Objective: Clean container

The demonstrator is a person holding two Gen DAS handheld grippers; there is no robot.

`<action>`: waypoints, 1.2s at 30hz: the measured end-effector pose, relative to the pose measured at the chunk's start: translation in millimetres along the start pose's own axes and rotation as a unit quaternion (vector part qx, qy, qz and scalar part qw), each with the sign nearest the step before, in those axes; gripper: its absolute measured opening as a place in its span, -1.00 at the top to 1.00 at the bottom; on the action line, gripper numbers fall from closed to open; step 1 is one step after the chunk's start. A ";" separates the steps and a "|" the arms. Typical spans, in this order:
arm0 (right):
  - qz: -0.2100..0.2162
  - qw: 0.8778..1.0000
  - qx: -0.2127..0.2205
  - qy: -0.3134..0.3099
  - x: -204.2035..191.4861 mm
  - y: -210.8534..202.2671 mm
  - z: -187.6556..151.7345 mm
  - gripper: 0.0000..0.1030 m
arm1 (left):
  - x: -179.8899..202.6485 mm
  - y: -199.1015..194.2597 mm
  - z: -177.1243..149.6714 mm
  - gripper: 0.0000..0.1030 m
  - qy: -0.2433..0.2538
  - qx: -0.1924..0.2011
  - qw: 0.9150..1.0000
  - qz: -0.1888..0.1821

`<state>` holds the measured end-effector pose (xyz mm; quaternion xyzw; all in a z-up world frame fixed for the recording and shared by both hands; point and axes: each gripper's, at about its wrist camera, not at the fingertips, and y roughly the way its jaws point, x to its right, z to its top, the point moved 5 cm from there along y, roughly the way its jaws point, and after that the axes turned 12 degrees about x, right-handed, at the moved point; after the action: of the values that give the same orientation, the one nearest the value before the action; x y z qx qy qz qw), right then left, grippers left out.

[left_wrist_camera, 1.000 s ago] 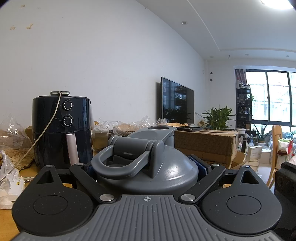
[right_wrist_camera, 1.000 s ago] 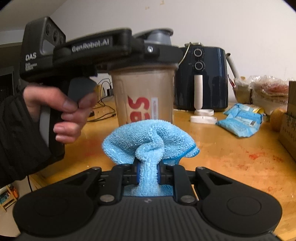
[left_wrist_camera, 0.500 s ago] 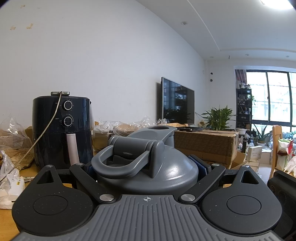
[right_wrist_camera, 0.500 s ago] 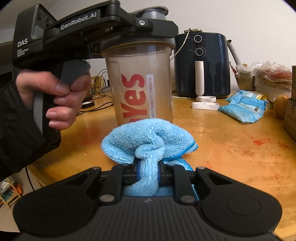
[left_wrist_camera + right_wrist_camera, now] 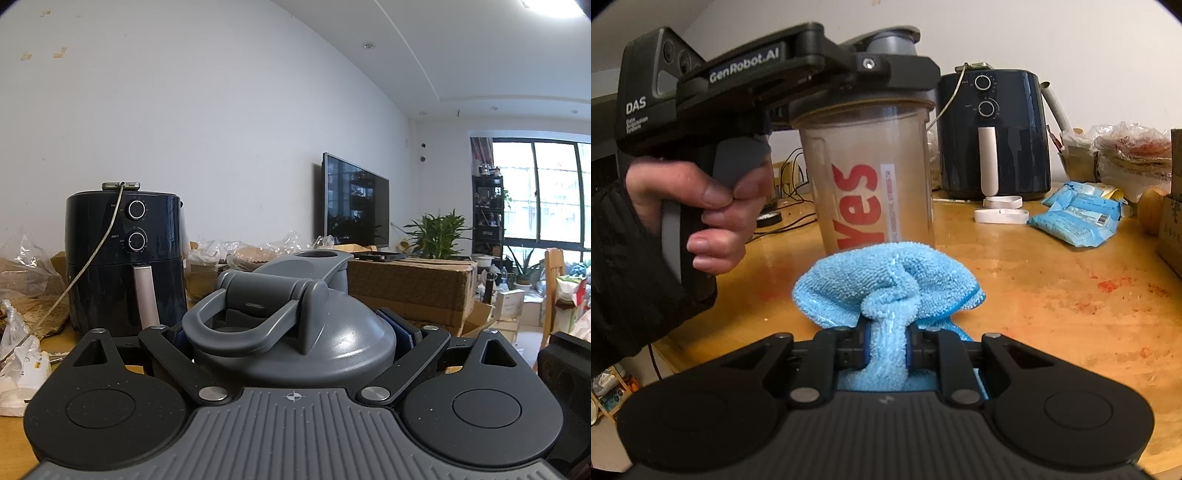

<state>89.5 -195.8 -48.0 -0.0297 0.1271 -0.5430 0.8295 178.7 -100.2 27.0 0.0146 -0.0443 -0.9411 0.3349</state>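
We see the left gripper [image 5: 291, 332] clamped around the shaker bottle's [image 5: 875, 177] grey lid [image 5: 295, 332]; the right gripper [image 5: 885, 349] pinches a blue cloth [image 5: 886, 280] just before the bottle, above the table [image 5: 1052, 295].

We cannot see the bottom of the cup [image 5: 871, 177]; the blue cloth [image 5: 886, 284] hides it. The small print on its label is too blurry.
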 end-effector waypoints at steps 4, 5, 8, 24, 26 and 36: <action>0.002 1.000 0.010 -0.001 -1.7 -2.6 5.7 0.79 | 1.0 -0.4 0.6 -0.85 0.000 0.000 1.000 0.001; 0.002 1.000 0.013 -0.001 -2.2 -3.5 7.8 0.79 | 1.0 -0.4 0.4 -0.85 -0.001 0.000 1.000 0.001; 0.003 1.000 0.023 -0.002 -3.5 -6.0 14.0 0.78 | 1.1 -0.7 -0.2 -0.85 0.000 0.000 1.000 0.001; 0.001 0.995 0.096 -0.020 -11.2 -22.2 49.8 0.78 | 2.5 -3.3 -2.7 -0.85 0.004 -0.001 1.000 0.001; -0.001 0.994 0.106 -0.022 -12.2 -23.9 53.0 0.78 | 3.5 -3.8 -3.6 -0.85 0.009 -0.001 1.000 0.002; -0.006 0.992 0.124 -0.013 -12.2 -27.4 55.9 0.78 | 5.1 -5.0 -2.9 -0.84 0.009 -0.002 1.000 0.004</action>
<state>74.0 -200.9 13.3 0.0657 0.0474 -0.5593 0.8250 171.7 -99.8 23.7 0.0223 -0.0396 -0.9395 0.3395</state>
